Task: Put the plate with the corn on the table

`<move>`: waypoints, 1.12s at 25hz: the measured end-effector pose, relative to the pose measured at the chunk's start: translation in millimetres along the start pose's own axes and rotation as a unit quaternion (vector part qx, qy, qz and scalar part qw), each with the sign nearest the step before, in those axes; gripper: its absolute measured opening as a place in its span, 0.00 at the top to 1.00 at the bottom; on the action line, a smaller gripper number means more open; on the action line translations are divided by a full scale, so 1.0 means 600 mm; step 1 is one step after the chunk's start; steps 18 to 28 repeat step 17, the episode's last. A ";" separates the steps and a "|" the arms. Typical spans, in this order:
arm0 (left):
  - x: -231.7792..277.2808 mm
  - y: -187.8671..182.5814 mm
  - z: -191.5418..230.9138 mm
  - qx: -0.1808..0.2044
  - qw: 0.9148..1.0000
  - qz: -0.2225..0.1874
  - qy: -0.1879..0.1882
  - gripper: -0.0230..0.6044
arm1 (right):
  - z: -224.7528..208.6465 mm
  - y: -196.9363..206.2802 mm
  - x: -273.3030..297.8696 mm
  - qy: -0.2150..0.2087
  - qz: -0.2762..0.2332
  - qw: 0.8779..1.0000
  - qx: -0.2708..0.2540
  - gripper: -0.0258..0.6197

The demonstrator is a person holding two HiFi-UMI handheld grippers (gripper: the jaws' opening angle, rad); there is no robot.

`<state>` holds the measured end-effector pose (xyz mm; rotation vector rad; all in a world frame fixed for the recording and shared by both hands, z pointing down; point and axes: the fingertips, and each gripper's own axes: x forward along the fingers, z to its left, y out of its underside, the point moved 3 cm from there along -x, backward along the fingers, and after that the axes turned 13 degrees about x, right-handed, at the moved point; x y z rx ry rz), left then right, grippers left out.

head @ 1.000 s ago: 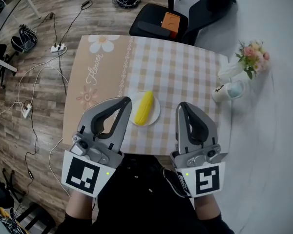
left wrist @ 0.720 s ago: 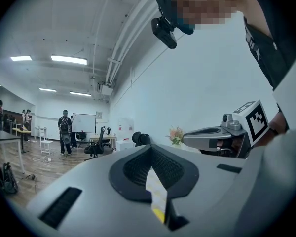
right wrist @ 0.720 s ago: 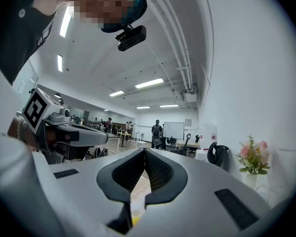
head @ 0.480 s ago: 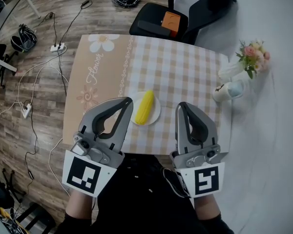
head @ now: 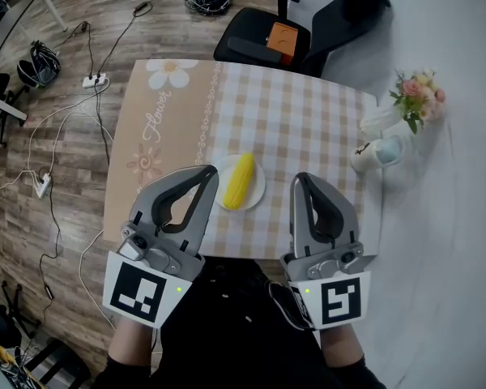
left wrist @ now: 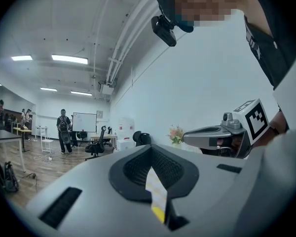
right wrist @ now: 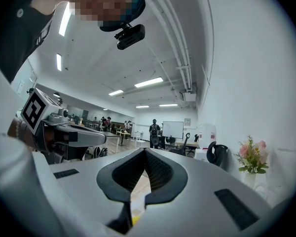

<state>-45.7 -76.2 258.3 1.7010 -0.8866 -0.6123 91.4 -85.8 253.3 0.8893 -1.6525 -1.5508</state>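
Plate (head: 259, 187) w/ corn (head: 236, 179) sits on table (head: 292, 120), near front edge, approx mid-width. L gripper (head: 209, 171) & R gripper (head: 300, 178) hover either side of it, both clenched, nothing held.

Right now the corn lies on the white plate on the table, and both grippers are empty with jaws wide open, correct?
Not quite: the jaws are shut, not open. The gripper views show the left gripper and right gripper closed on nothing. The corn does lie on the white plate on the table.
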 end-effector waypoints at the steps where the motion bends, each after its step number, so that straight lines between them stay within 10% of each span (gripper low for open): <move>1: -0.001 0.000 0.001 -0.001 1.000 0.000 -0.001 0.94 | 0.001 0.000 0.000 0.000 0.000 1.000 0.000 0.90; 28: -0.002 0.005 0.001 -0.010 1.000 0.004 -0.008 0.94 | 0.000 0.005 -0.003 0.002 0.006 1.000 -0.004 0.90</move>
